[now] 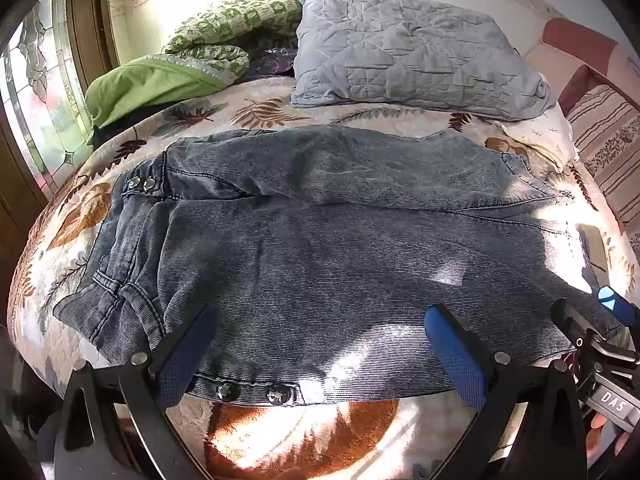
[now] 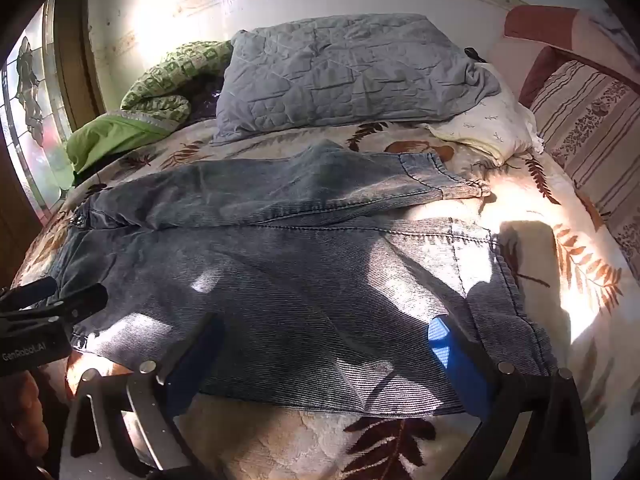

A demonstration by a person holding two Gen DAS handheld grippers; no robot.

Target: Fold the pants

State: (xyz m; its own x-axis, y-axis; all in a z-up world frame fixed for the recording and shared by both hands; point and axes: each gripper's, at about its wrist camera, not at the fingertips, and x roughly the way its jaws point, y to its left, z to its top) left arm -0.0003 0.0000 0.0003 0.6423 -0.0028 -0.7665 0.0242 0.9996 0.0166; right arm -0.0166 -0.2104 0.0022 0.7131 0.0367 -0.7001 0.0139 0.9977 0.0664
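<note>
A pair of faded blue denim pants (image 1: 320, 232) lies flat across the bed, waist with metal snaps at the left, leg cuffs at the right; the same pants show in the right wrist view (image 2: 300, 264). My left gripper (image 1: 320, 340) is open, its blue-padded fingers spread over the near edge close to the waist, holding nothing. My right gripper (image 2: 324, 344) is open, its fingers spread over the near leg close to the cuff (image 2: 508, 304). Each gripper shows at the edge of the other's view.
The bed has a cream leaf-print cover (image 1: 304, 432). A grey quilted pillow (image 1: 408, 52) and a green patterned blanket (image 1: 192, 56) lie at the far side. A stained-glass window (image 1: 44, 92) is at the left; a striped cushion (image 2: 592, 136) at the right.
</note>
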